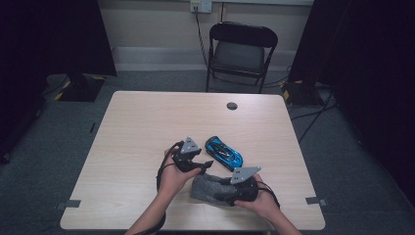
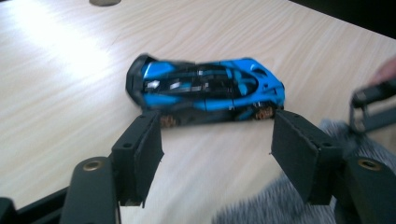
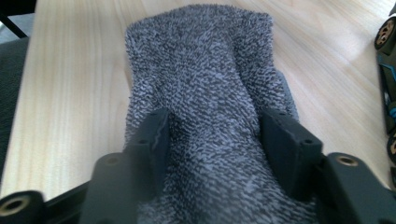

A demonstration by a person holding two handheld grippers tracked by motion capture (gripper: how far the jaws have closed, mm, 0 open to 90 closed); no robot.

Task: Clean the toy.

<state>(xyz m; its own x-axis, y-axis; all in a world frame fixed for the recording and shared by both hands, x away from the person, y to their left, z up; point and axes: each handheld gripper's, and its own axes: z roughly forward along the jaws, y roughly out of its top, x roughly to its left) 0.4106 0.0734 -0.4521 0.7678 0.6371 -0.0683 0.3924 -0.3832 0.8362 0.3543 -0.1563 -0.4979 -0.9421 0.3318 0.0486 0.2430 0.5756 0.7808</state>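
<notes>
Both right gripper jaws pinch the grey sock between them.

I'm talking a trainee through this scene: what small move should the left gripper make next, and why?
Probably ease the left gripper forward so its jaws straddle the blue toy car. The jaws stand open with nothing between them and the car lies just past their tips, crosswise. The right gripper is already clamped on the grey sock, so it looks like the car is the thing left to pick up.

Beyond the far edge of our pale wooden table stands a black folding chair. We see grey carpet, a cream wall and black curtains.
</notes>
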